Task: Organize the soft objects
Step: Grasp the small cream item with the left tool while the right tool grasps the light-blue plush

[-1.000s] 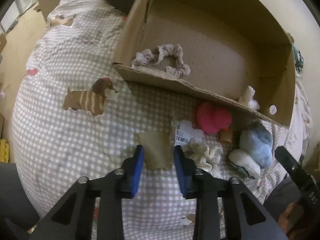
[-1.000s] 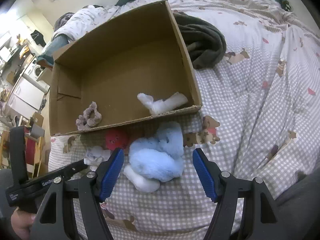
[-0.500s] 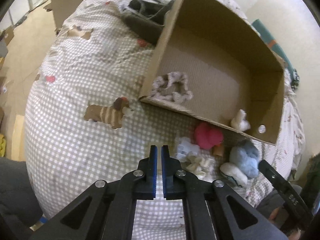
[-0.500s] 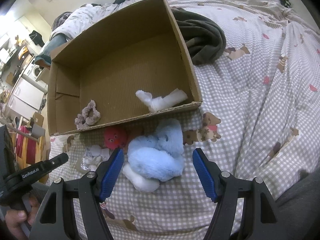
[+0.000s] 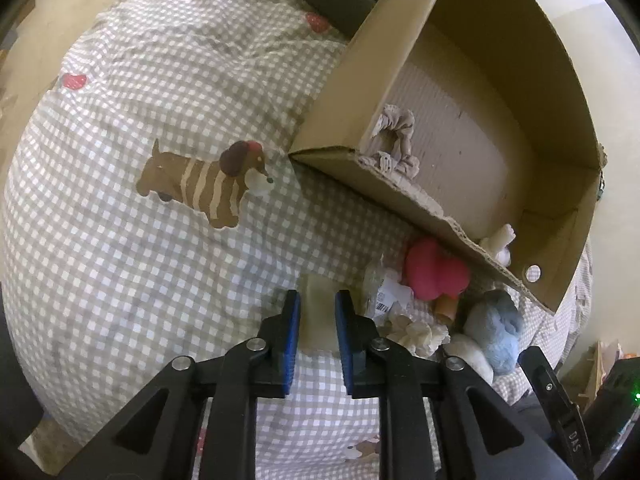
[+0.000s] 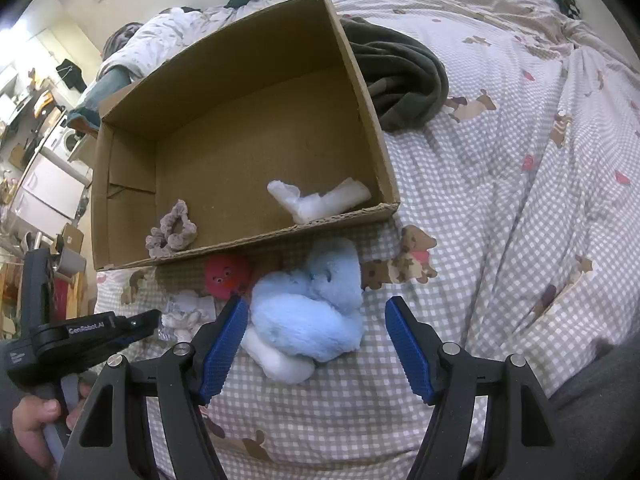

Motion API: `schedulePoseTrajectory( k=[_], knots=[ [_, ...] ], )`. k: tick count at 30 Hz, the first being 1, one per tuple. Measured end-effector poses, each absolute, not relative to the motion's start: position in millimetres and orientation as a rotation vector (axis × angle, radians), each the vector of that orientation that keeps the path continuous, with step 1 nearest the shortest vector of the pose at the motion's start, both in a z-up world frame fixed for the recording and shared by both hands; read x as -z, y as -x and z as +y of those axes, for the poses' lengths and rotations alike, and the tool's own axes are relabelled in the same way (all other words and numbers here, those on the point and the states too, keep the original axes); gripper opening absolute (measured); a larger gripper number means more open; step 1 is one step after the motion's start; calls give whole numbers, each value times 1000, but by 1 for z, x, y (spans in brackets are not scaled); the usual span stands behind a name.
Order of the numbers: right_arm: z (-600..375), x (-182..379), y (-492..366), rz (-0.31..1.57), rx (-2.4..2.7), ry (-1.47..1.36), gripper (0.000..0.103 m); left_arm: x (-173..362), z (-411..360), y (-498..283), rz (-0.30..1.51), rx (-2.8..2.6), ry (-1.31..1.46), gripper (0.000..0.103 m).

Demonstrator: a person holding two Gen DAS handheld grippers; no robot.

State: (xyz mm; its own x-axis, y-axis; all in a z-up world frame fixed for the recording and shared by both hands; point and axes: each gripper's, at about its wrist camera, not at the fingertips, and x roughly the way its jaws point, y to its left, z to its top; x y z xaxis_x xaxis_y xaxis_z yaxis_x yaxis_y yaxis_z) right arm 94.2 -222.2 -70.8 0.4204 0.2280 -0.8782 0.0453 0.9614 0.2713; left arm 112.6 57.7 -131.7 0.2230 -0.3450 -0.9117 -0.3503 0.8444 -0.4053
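Left wrist view first: the left gripper has its blue pads partly apart, and a flat beige-green cloth sits in the gap between them. The cloth fills that gap edge to edge, but whether the pads are actually pinching it or just flanking it, I cannot tell from here. Just to its right on the checked bedspread lies a crumpled white tagged item, a cream scrunchie, a pink plush toy tucked against the cardboard box, and a blue plush toy further right.

Over to the right wrist view, and the right gripper is spread wide, holding nothing. Its left pad sits right against the side of the blue plush toy, while the right pad is clear of it, out over the bedspread. The fluffy blue bundle lies between the jaws with a white part poking out underneath.

Behind it the cardboard box stands open on the bed, with a grey-pink scrunchie in its near left corner and a white soft item near its right corner. The pink plush toy rests outside, against the front wall. A dark grey garment is bunched beside the box's right wall.
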Motion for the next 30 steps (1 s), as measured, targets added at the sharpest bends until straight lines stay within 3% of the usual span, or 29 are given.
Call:
schedulePoseTrajectory(
  k=[7, 9, 19, 25, 30],
  knots=[
    [-221, 70, -94, 1130, -114, -260, 75, 142, 37, -119, 1402, 56, 602, 19],
    [-221, 70, -93, 1130, -111, -260, 75, 139, 31, -120, 1389, 66, 564, 10],
    [-238, 72, -90, 1160, -149, -406, 75, 75, 33, -95, 1170, 14, 450, 8],
    [-228, 96, -93, 1300, -255, -513, 75, 66, 33, -83, 1149, 43, 455, 8],
    [-220, 104, -101, 1307, -106, -361, 75, 66, 30, -79, 1167, 36, 381, 8]
  ],
)
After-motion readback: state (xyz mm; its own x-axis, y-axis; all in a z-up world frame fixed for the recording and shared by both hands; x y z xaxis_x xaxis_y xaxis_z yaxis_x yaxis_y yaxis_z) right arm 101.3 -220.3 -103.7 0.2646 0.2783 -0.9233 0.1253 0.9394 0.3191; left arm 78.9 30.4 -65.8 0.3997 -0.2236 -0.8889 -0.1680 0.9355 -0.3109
